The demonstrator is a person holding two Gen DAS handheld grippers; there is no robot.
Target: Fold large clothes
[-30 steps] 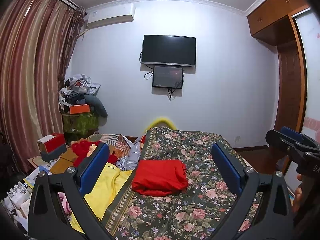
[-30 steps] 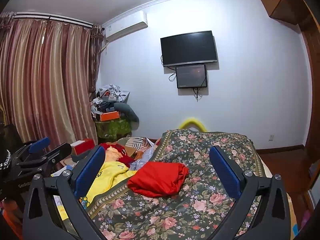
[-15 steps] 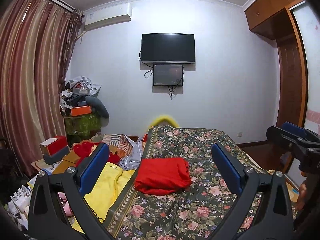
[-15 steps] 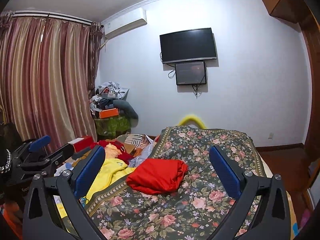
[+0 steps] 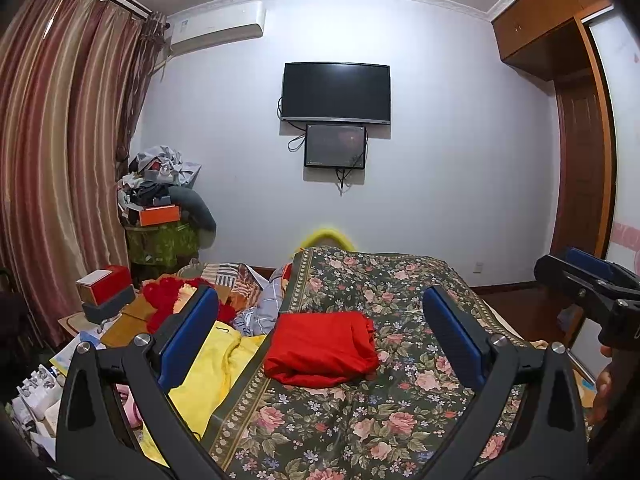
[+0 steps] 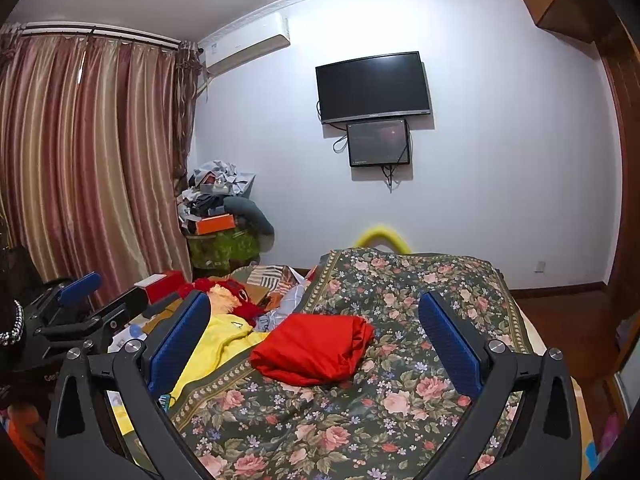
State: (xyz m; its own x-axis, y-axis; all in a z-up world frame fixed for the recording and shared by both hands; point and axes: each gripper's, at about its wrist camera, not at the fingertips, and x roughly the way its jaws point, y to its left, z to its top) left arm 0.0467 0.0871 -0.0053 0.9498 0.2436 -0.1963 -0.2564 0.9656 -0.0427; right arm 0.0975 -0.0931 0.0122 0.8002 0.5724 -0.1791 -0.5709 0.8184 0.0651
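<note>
Jaws of both the left gripper (image 5: 320, 340) and the right gripper (image 6: 314, 344) are held wide open and empty, and the folded red fabric garment (image 5: 322, 348) is centred ahead of them on the floral bedspread (image 5: 400, 400), its long axis crosswise, neither gripper judged nearer.

Black gripper frames (image 5: 320, 340), blue pads (image 5: 188, 336) (silver screws)

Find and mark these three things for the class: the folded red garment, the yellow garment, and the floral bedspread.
folded red garment (image 5: 322, 346), left wrist view, middle of its top face.
yellow garment (image 5: 208, 372), left wrist view, the flat stretch left of the bedspread's border.
floral bedspread (image 6: 400, 408), right wrist view, bare patch in front of the red garment.
</note>
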